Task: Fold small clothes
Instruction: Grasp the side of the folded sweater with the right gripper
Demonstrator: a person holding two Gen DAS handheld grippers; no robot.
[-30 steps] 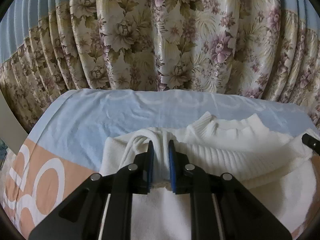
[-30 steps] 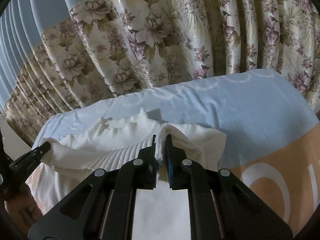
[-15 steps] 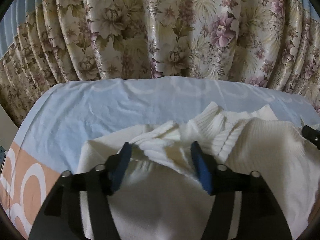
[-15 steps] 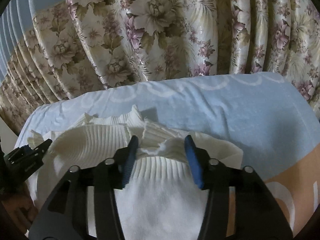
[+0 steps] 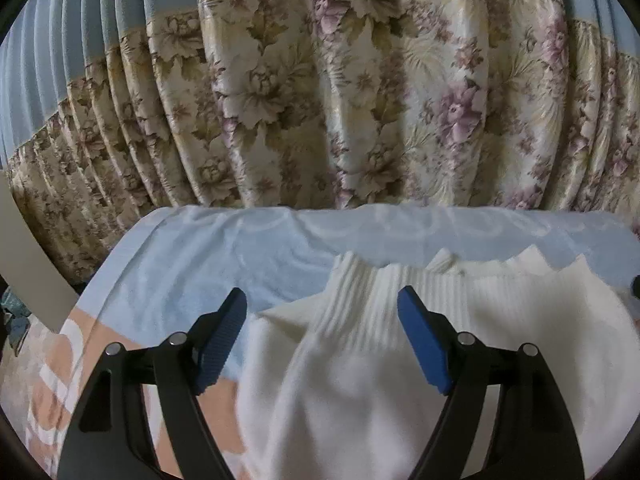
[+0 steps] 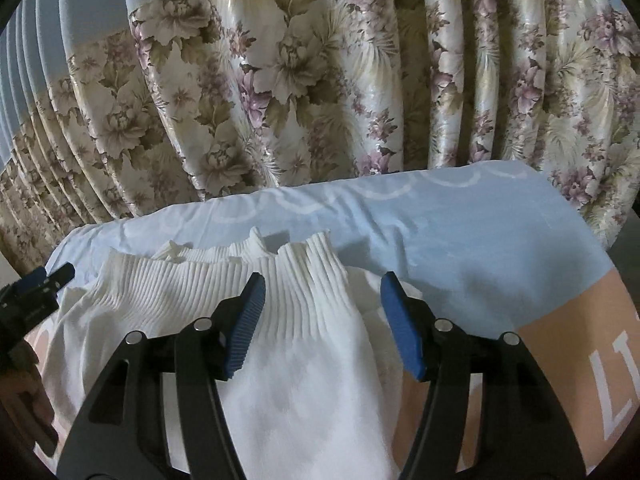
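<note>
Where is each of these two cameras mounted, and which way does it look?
Left wrist: on the left hand-held gripper, facing forward over the white sweater; own open fingers show.
Right wrist: on the right hand-held gripper, facing likewise; own open fingers and the other gripper show.
Shared: sweater, blue sheet, floral curtain.

A home, most likely a bedroom. Straight ahead of the tool, full-length pleated curtains (image 5: 360,92) in glossy floral print, pale blue band along the top. Beneath and in front of the tool, a soft bed (image 6: 460,232) under a light blue and peach sheet with white circles and lettering, wrinkled like bedding.
</note>
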